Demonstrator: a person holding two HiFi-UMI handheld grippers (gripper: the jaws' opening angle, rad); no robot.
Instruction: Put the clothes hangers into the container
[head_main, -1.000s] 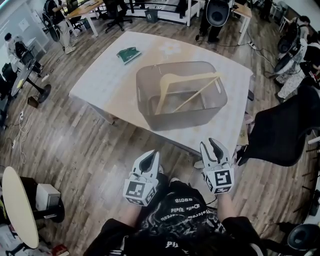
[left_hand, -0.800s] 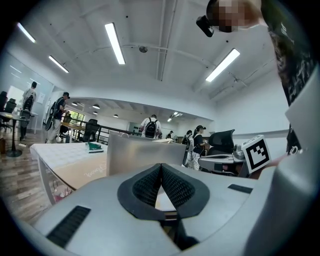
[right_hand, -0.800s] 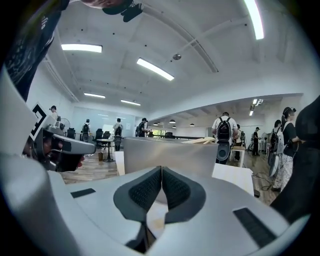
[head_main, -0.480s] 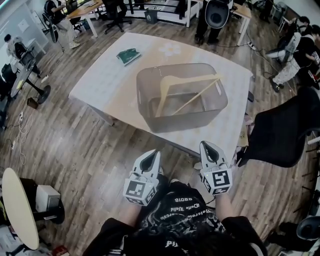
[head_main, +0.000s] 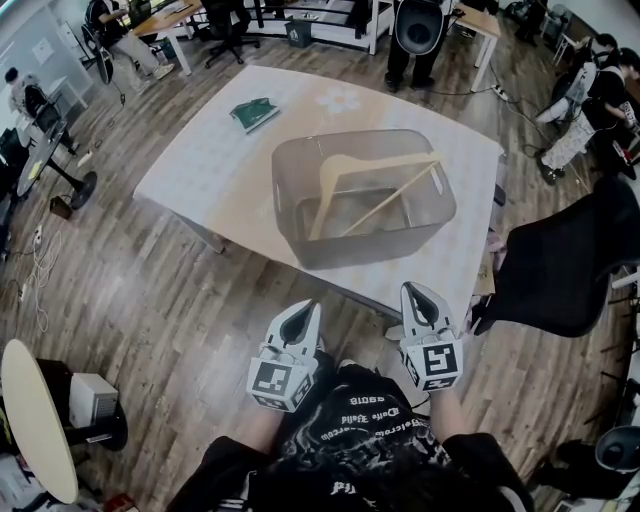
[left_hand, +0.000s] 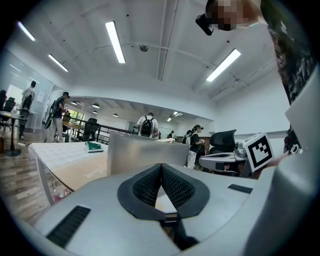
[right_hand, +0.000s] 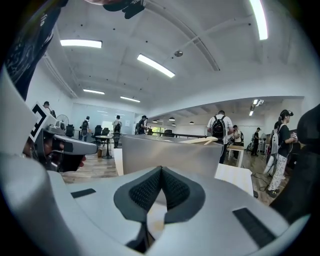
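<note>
Now that the right tongs (head_main: 420, 296) have closed empty beside the equally shut left tongs (head_main: 299, 318) (both at 6 o'clock, off the counter (head_main: 210, 170)), the hanger (head_main: 345, 163) leans inside the container (head_main: 340, 248) at 12 o'clock, so the task looks done.

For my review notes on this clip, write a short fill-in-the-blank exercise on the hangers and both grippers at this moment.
1. The wooden hangers lie inside the grey ____ on the table.
2. The left gripper has its jaws ____, with nothing between them.
3. The right gripper, jaws together, holds ____.
4. The flat item on the table's far side is coloured ____.
Missing words: container; shut; nothing; green.
</note>
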